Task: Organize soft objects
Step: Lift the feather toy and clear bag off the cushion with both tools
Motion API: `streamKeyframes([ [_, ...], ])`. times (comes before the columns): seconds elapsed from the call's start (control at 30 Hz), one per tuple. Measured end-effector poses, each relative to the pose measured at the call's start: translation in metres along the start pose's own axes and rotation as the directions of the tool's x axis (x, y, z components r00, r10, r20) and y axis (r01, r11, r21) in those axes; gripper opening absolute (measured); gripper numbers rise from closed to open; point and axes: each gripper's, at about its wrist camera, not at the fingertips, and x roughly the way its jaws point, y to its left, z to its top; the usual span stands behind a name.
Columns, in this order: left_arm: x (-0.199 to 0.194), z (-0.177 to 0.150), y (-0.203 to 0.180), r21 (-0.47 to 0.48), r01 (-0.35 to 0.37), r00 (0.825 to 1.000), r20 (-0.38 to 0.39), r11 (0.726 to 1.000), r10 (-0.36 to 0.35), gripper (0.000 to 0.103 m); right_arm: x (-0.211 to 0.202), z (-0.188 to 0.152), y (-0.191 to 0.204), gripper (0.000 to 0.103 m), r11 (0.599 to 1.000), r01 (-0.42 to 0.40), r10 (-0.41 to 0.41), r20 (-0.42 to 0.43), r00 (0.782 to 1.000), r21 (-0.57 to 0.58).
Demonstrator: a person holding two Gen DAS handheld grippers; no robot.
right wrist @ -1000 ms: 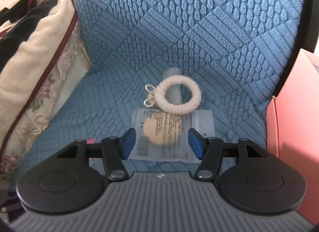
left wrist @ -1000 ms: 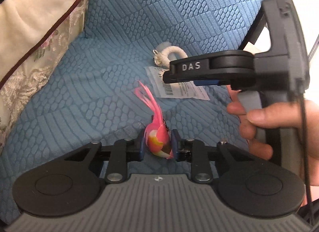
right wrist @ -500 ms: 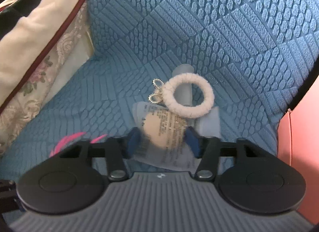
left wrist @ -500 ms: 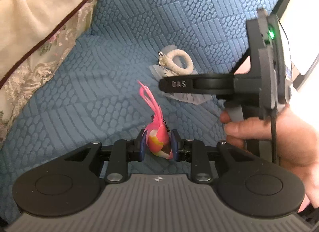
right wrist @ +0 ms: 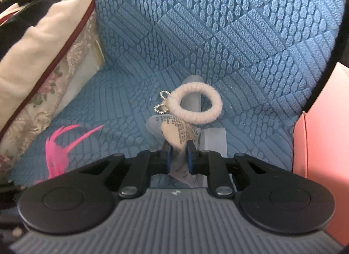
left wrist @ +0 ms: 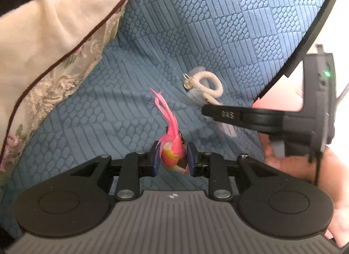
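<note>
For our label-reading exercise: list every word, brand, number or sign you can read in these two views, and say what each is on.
"DAS" (seen upside down): embossed on the black arm of the right tongs, in the left wrist view.
Printed label lines on the clear plastic packet held in the right tongs: too small and blurred to read.
Small emblem on each tongs' grey body: a mark, no letters.
</note>
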Motion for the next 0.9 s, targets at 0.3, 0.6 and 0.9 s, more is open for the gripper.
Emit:
streamKeyframes([
  [0.3, -0.005, 0.0, -0.001, 0.008, -0.011, 1.0, 0.006, 1.0, 0.01, 0.029, -0.03, -0.011, -0.001, 0.014, 1.0, 0.0, 0.0, 0.015, 1.0, 0.01],
  [0.6, -0.015, -0.003, -0.007, 0.017, -0.005, 1.0, 0.015, 1.0, 0.005, 0.029, -0.068, -0.028, 0.003, 0.013, 0.999, 0.0, -0.002, 0.041, 0.999, 0.036],
  [0.9, -0.027, -0.008, -0.015, 0.051, 0.008, 1.0, 0.015, 0.999, -0.009, 0.029, -0.092, -0.054, 0.008, 0.013, 0.998, 0.01, -0.013, 0.041, 0.999, 0.063],
])
